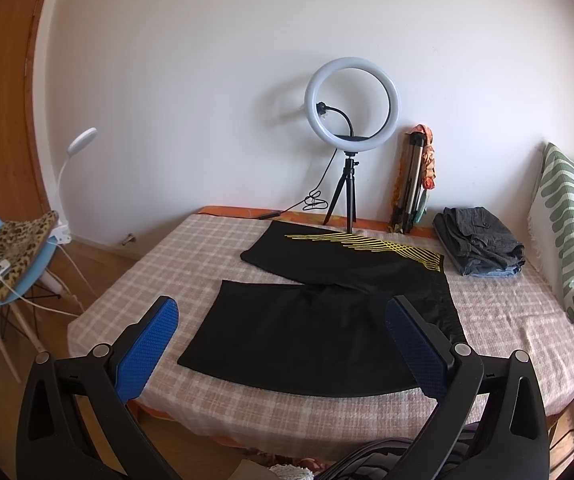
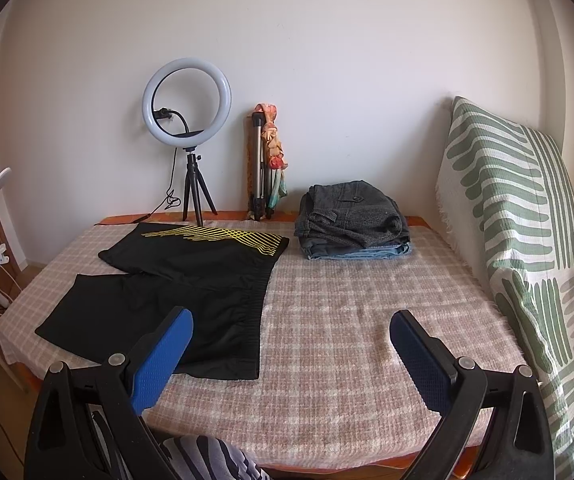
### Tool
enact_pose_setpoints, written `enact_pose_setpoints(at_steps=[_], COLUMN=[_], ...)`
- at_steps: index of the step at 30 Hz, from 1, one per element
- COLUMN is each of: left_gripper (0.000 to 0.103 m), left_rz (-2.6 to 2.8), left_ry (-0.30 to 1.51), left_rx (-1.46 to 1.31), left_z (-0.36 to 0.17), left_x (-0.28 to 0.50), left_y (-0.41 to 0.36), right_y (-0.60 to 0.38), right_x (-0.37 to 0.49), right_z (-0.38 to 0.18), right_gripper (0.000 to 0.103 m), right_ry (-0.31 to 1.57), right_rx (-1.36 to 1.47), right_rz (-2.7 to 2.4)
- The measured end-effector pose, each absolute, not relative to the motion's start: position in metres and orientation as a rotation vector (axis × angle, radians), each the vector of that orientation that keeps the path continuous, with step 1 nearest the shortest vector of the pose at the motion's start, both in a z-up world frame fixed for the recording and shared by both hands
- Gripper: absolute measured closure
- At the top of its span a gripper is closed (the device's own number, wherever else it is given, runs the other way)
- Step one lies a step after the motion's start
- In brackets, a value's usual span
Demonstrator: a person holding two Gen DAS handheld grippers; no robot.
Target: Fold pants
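Black shorts (image 1: 319, 320) lie flat on the checked bed cover (image 2: 347, 320); waistband toward the striped cushion (image 2: 527, 220), legs leftward, far leg partly overlapping. Left gripper (image 1: 283, 320) and right gripper (image 2: 291, 332) both spread wide, empty, above the near edge.

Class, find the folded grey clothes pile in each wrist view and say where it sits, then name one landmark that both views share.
Left wrist view: the grey pile lies at right of centre, at the bed's far edge, right of the black pants.
Right wrist view: the grey pile sits just right of centre, near the wall.
Shared landmark: the ring light.
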State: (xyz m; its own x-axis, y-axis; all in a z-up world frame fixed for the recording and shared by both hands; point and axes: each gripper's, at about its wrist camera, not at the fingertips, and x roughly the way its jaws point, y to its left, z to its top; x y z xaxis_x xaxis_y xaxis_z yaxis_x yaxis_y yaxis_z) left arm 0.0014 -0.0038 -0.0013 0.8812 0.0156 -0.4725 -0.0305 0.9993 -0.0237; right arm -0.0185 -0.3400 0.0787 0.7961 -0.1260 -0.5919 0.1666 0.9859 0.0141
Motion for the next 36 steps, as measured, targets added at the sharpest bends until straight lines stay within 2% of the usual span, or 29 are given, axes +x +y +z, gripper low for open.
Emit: enact_pose_setpoints(at_steps=[23, 36], left_gripper=[0.000, 0.000], left_rz=[0.024, 0.027], left_ry=[0.503, 0.586], left_rx=[-0.021, 0.040], left_z=[-0.007, -0.041], left_x=[0.005, 0.032], left_y=[-0.002, 0.028], right_y=[-0.341, -0.348], right_x=[-0.019, -0.005], right_z=[0.073, 0.067], right_gripper=[0.003, 0.003], right_ry=[0.637, 0.633], right_rx=[0.060, -0.025], right_rz=[-0.148, -0.097])
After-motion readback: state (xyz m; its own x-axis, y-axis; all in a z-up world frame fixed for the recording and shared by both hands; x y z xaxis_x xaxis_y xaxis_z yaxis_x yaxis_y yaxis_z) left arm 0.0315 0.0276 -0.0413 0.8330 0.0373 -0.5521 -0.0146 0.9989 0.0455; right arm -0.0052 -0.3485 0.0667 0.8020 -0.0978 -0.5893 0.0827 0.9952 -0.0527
